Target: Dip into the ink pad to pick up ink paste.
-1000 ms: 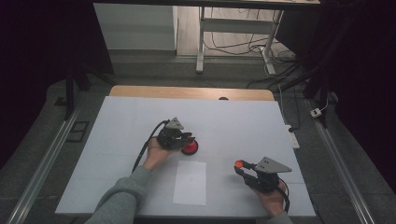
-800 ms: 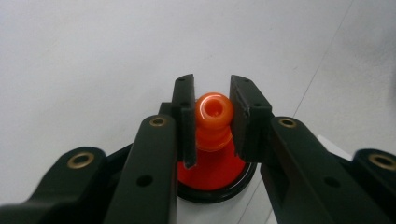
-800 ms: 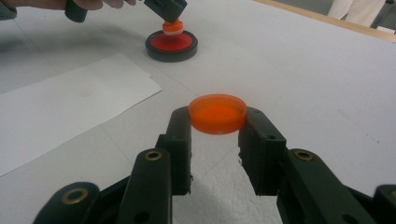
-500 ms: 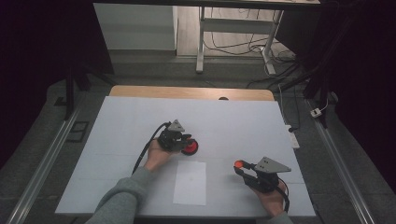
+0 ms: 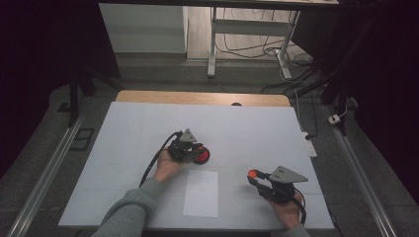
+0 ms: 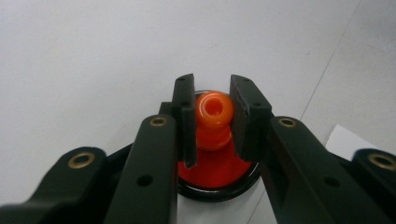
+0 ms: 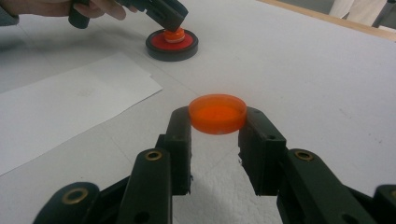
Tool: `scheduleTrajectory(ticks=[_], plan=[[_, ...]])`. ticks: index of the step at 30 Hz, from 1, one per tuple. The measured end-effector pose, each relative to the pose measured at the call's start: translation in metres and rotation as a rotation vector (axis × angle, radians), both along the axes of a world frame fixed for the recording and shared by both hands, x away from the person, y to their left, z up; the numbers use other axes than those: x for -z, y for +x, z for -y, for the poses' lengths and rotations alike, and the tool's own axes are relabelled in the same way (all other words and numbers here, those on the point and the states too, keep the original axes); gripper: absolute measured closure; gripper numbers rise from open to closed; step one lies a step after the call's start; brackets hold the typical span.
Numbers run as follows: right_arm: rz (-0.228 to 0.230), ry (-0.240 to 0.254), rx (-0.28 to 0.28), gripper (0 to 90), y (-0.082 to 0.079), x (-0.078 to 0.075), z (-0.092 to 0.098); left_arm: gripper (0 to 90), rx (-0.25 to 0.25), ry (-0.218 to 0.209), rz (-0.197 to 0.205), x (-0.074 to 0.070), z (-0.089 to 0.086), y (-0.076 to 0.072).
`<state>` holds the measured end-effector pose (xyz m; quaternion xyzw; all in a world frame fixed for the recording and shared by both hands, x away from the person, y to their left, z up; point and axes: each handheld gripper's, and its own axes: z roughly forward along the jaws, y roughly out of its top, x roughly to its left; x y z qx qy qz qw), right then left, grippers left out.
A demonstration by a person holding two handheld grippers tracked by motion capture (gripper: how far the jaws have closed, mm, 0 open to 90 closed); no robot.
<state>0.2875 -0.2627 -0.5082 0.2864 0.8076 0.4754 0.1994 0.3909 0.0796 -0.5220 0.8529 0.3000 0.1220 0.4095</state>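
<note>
Right gripper view: right tool [image 7: 217,128] level, clamping orange disc [image 7: 217,113]; left tool [image 7: 170,21] angled down, gripping knob [image 7: 174,33].

right hand-held gripper [image 7: 217,122] clamps an orange disc [image 7: 217,113] between its black jaws, above the white counter [image 7: 303,70]. white paper sheet [image 7: 70,105] lies left. farther off, the left hand-held gripper [image 7: 173,25] grips an orange knob [image 7: 175,35] on a red-and-black round base [image 7: 171,45].

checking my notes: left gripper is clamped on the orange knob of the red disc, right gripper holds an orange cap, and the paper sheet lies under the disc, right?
Not quite: the paper lies beside the disc, not under it, as the high view shows. The left gripper does clamp the knob, and the right gripper holds the cap.
</note>
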Motion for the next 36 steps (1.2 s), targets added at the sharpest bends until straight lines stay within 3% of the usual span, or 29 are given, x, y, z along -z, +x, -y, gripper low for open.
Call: scheduleTrajectory(ticks=[19, 24, 33, 36], plan=[[-0.001, -0.004, -0.001, 64.6, -0.0009, 0.0004, -0.001, 73.1, -0.002, 0.018, 0.019, 0.0012, 0.0007, -0.0029], [-0.002, -0.005, 0.0, 64.6, -0.0007, 0.0005, -0.0008, 73.1, -0.004, 0.053, 0.046, 0.0, 0.005, -0.006], [0.002, -0.005, -0.002, 64.5, -0.0013, -0.0002, -0.0006, 73.2, -0.001, 0.001, 0.01, 0.0024, -0.0008, -0.0021], [0.003, -0.005, -0.001, 64.6, -0.0014, -0.0002, -0.0006, 73.2, 0.0, 0.015, 0.012, 0.0014, 0.0008, -0.0019]])
